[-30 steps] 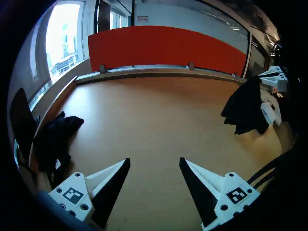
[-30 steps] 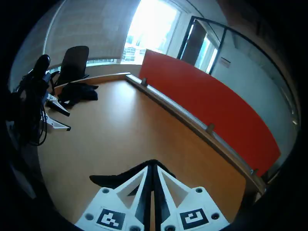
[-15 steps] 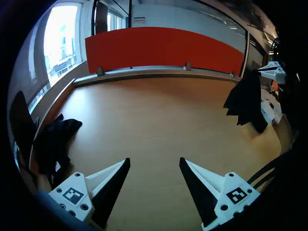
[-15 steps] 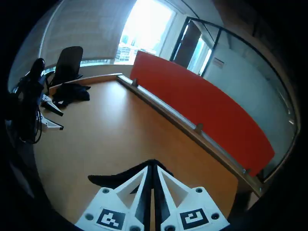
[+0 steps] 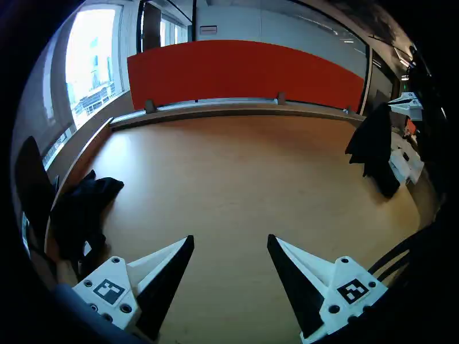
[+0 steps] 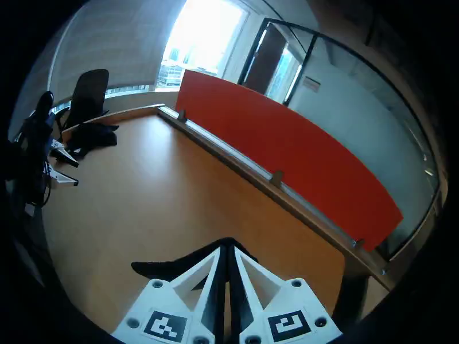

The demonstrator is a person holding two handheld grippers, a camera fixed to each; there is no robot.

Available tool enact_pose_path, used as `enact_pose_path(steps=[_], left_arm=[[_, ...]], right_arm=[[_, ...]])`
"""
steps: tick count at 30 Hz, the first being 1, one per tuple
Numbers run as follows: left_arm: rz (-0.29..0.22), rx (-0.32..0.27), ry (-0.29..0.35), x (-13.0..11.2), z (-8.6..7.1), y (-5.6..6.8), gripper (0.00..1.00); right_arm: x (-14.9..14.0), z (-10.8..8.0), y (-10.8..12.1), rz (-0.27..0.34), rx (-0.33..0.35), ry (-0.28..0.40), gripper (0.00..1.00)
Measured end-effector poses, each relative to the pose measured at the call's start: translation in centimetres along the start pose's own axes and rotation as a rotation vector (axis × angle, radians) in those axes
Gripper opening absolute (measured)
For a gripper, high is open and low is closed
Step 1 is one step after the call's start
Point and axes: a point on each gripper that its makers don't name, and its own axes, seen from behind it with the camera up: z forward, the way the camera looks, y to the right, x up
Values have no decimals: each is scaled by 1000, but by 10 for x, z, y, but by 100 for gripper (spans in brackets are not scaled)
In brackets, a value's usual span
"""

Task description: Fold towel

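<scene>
Now, your left gripper (image 5: 229,238) sits low over the table (image 5: 241,172) with its fingers spread wide apart and bare wood showing between them; they touch nothing. Your right gripper (image 6: 228,247) has its fingers pressed together, and the dark towel (image 6: 166,266) is pinched between them: in the right gripper view a fold of it spills out to the left of the fingers and a little peeks round the tips. From the left gripper view you can see that same towel at the far right, hanging down in a narrow, bunched drape from the white gripper above it, its lower end near the table's right edge, though whether it touches the wood cannot be told. A second dark heap (image 5: 83,203) lies crumpled on the table near the left edge, well apart from the hanging towel and just ahead of your left gripper's left finger. Along the far side of the table runs a low red divider (image 5: 246,71), standing upright on small clips. Beyond the left corner a bright window (image 5: 92,63) lets in daylight, and in the right gripper view a dark chair (image 6: 86,94) stands by that corner, behind the heap.
</scene>
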Motion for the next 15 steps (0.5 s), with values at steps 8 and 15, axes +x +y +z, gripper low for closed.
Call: enact_pose_path(steps=[8,15], left_arm=[[5,10,-10,0,2,-3,95],[11,17,-20,0,4,-3,95]], right_arm=[[-22,-1,38,14,-32,-34,4],[-38,3,67,42,-61,-53,4]])
